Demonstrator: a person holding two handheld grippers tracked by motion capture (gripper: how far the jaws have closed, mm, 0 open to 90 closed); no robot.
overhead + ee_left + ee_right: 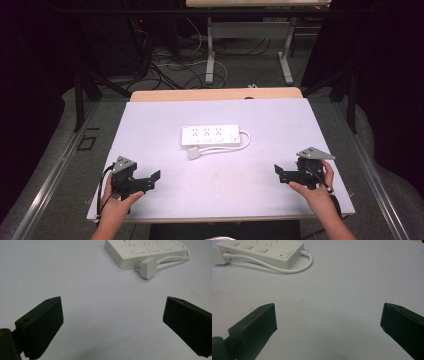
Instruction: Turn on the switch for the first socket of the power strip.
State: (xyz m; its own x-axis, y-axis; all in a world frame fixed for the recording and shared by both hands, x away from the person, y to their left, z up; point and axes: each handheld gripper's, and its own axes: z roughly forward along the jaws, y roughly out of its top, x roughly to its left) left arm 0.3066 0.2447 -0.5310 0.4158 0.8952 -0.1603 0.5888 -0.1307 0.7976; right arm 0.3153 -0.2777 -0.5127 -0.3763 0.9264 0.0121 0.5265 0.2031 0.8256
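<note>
**Both grippers spread wide, power strip alone mid-table**

Two hands come in at the near edge of the pale lavender table top, each gripping a black two-jaw tool. Left gripper and right gripper both have jaws released, grasping nothing, resting well apart. Between and beyond them lies a white plastic power strip, its short white cord looped back to a white plug just beside it.

Your matte black two-jaw left gripper and right gripper carry grey triangular plates and black cables.
</note>
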